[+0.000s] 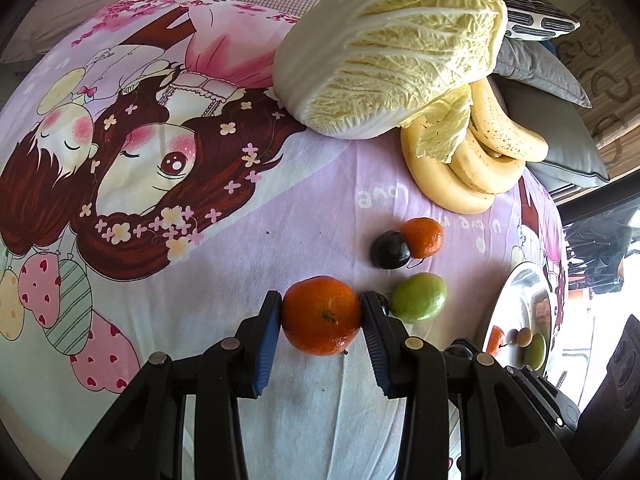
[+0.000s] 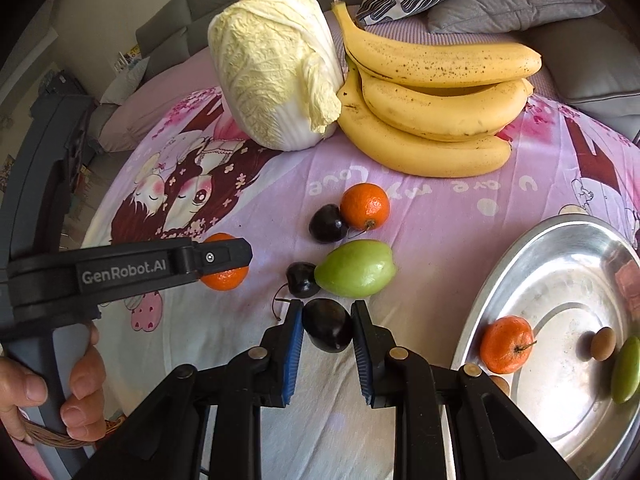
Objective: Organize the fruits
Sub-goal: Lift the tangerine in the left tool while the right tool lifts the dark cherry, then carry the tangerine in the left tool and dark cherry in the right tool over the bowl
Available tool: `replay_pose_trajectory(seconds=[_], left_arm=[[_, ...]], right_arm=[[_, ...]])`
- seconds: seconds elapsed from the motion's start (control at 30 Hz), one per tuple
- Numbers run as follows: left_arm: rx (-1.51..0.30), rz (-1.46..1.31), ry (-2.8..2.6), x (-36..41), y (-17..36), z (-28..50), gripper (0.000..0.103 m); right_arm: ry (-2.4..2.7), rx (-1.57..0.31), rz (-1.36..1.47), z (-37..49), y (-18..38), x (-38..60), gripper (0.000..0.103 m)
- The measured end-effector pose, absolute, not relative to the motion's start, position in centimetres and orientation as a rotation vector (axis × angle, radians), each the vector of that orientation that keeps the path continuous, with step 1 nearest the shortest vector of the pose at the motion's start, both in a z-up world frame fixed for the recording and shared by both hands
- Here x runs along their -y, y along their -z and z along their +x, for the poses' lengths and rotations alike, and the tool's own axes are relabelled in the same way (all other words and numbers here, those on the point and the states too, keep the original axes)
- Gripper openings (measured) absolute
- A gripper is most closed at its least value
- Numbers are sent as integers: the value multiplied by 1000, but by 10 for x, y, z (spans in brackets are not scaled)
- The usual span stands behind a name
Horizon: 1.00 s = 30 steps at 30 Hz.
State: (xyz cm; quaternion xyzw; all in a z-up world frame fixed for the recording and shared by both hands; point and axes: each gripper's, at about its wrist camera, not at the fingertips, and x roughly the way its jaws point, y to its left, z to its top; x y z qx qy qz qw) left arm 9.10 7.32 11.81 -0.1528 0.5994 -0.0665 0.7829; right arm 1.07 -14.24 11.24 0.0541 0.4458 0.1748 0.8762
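Observation:
My left gripper is shut on an orange tangerine on the cartoon bedsheet; it shows from the side in the right wrist view. My right gripper is shut on a dark plum. Beyond it lie a dark cherry, a green fruit, another dark plum and a second tangerine. A steel tray at right holds a tangerine, a small brown fruit and a green fruit.
A napa cabbage and a banana bunch lie at the back of the sheet. Grey and patterned cushions sit behind them. The left gripper's body and the person's hand fill the left side.

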Motion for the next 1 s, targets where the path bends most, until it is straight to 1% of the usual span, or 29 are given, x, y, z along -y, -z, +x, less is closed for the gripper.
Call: replay_pose_trajectory(seconds=[0.27, 0.53, 0.7, 1.0], left_arm=[[-1290, -309, 155, -68, -133, 82, 42], [-1288, -279, 190, -53, -137, 80, 42], [-1285, -233, 240, -31, -143, 78, 42], [-1285, -100, 376, 35, -150, 65, 42]], right_arm=[[-342, -932, 125, 8, -115, 152, 26], [-290, -925, 166, 8, -118, 175, 26], [-224, -924, 214, 8, -117, 205, 26], [-91, -919, 320, 2, -110, 268, 26]])
